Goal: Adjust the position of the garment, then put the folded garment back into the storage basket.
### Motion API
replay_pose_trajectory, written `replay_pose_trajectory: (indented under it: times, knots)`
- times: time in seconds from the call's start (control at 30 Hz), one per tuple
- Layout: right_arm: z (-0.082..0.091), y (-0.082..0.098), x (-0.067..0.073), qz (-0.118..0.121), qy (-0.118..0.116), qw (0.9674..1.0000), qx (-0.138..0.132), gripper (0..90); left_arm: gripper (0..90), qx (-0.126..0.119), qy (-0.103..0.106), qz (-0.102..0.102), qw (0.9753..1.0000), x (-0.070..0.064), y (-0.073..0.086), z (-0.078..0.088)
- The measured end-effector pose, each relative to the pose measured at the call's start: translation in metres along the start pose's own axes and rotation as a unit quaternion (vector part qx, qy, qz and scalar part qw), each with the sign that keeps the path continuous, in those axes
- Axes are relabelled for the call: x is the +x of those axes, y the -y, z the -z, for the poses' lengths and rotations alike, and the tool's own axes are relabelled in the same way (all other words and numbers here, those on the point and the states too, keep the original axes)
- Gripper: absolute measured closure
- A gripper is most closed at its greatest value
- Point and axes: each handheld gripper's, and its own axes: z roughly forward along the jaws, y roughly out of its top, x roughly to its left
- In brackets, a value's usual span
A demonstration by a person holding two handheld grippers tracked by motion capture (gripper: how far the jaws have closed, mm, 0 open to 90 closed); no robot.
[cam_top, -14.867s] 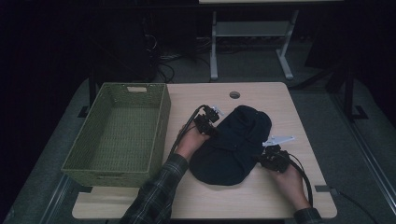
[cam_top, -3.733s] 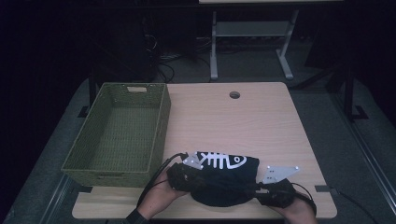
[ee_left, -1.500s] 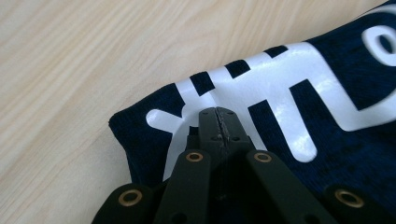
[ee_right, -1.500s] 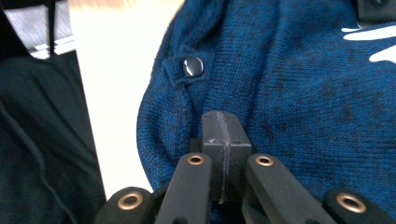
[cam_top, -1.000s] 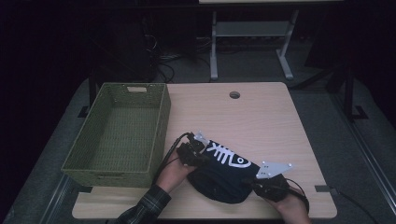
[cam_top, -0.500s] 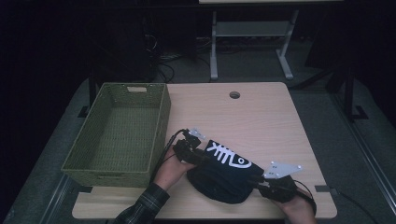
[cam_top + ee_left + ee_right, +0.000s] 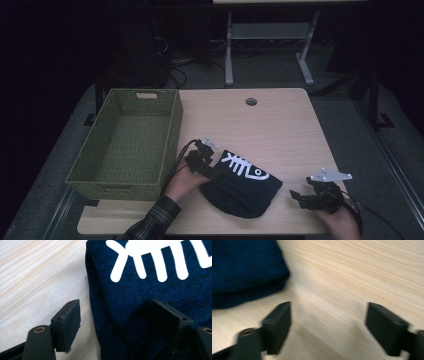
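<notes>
Wooden table [image 7: 280, 125] carries our folded navy shirt [image 7: 242, 186], its length running between both tools. Left tool [image 7: 204, 161], jaws just spread, straddles its near edge; right tool [image 7: 306, 196], likewise opening and empty, sits just beside it.

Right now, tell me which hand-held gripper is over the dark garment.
The left hand-held gripper: its open jaws straddle the folded dark garment's edge. The right hand-held gripper sits apart over bare table.
</notes>
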Motion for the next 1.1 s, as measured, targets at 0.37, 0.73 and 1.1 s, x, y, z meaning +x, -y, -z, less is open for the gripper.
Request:
replay_pose_trajectory:
  times: [0.37, 0.73, 1.1]
  knots:
    - [-0.014, 0.001, -0.006, -0.006, 0.015, 0.9998, -0.011, 10.5, 24.9, 0.014, 0.016, -0.004, 0.9998, 0.000, 0.004, -0.010]
    - [-0.016, 0.001, -0.006, -0.003, 0.010, 0.9999, -0.013, 10.2, 47.3, 0.009, 0.053, -0.004, 0.9985, -0.003, 0.004, -0.012]
    - [-0.016, 0.001, -0.006, -0.002, 0.009, 0.9999, -0.012, 9.8, 66.4, 0.015, 0.085, 0.006, 0.9962, -0.001, 0.002, -0.014]
